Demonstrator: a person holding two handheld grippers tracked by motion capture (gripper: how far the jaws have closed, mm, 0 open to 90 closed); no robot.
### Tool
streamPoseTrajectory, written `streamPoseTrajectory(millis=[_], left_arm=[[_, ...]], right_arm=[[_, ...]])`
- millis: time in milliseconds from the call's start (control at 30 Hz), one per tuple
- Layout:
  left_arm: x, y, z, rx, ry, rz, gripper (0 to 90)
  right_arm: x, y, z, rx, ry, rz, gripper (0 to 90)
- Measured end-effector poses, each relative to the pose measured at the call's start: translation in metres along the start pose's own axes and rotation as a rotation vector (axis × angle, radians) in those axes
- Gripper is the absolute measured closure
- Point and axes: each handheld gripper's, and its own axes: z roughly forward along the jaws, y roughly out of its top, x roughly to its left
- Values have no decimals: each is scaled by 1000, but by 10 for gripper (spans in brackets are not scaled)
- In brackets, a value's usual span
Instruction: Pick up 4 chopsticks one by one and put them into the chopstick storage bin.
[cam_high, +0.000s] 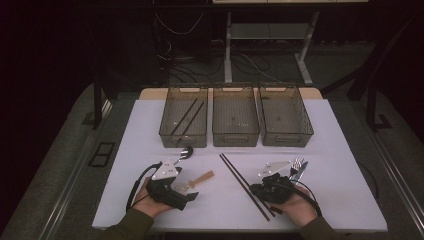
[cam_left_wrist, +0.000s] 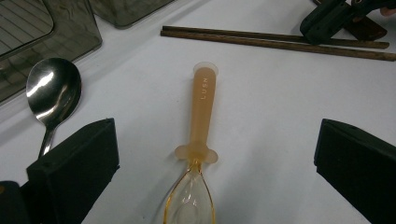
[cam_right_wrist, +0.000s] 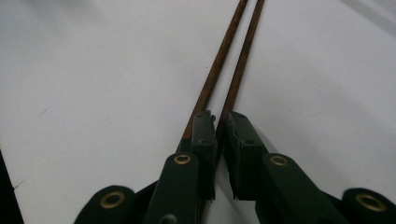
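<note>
Chopsticks (cam_right_wrist: 224, 70) lay paired on the desk (cam_high: 125, 200) centre, right hand-held gripper (cam_right_wrist: 218, 121) pinched almost shut around them, left hand-held gripper (cam_left_wrist: 210, 154) spread wide over an amber spoon (cam_left_wrist: 201, 116)

— Any words to read?
— Yes, one. "LUSN" in small pale letters, running along the handle of the orange see-through spoon (cam_left_wrist: 201, 135), seen in the left gripper view.
— Anything on the metal spoon (cam_left_wrist: 52, 93) beside it?
— No, just shine.
— On the brown chopsticks (cam_right_wrist: 229, 60)?
— Nothing to read there.
— Numbers or signs anywhere?
— None to read.
</note>
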Motion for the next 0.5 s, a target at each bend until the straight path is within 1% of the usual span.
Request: streamPoseTrajectory(millis=[133, 267, 300, 500], left_arm=[[0, 0, 0, 0, 0, 0, 0], [0, 0, 0, -1, 0, -1, 0], [0, 0, 0, -1, 0, 0, 0], [0, 0, 0, 0, -1, 1, 0]], right_arm=[[1, 1, 1, -3, -8, 7, 825], [2, 4, 4, -11, -16, 1, 829], [2, 5, 5, -11, -25, -3, 831], [3, 9, 8, -14, -29, -10, 834]])
